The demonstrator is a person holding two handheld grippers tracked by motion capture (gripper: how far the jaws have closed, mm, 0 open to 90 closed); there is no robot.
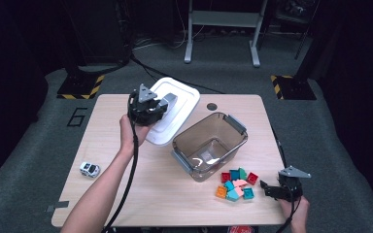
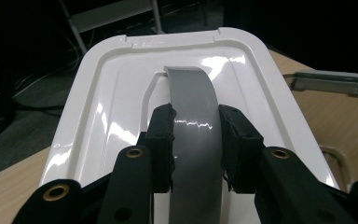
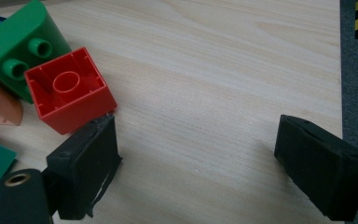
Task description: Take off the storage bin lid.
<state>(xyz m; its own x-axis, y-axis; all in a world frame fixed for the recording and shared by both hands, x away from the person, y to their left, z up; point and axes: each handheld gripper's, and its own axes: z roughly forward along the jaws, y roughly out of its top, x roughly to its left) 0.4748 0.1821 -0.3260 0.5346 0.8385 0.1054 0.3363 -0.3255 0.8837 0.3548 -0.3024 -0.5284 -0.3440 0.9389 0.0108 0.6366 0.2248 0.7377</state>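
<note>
The left claw point(image 2: 196, 140) is pinching the smooth grey handle point(image 2: 196, 107) of the glossy white lid point(image 1: 172, 109), carrying it just left of the clear tub point(image 1: 209, 145), and that slick curved strap could slip out. The right claw point(image 3: 196, 163) is standing wide on the desk point(image 3: 223, 70), one pad beside the hollow red block point(image 3: 70, 93), which it could nudge.

Your left hand-held gripper point(image 1: 161, 108) is clamped, arm stretched forward; your right hand-held gripper point(image 1: 268, 190) sits low, jaws spread wide.
</note>
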